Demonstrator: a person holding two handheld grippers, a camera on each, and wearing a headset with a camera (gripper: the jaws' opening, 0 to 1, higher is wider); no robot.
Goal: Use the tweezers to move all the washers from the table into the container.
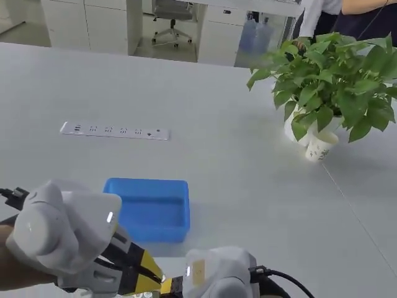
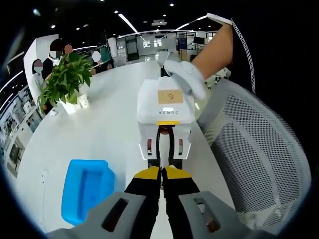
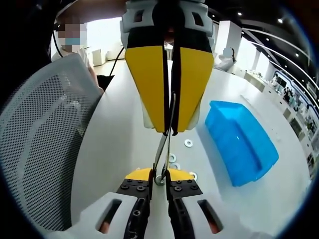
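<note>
Right tool [image 3: 159, 175] jaws flank tweezers [image 3: 163, 149] tips, washers [image 3: 188, 143] just beside

container [image 1: 149, 208]: solid blue. tabletop [image 1: 236, 155]: plain grey-white. left hand-held gripper [image 2: 161, 172] and right hand-held gripper [image 3: 159, 175]: white shells, yellow tips on black jaws. tweezers [image 3: 167, 139], washers [image 3: 188, 143]: bare silver. plant [image 1: 335, 74] at 2 o'clock: green leaves, white pot [image 1: 294, 130].
</note>
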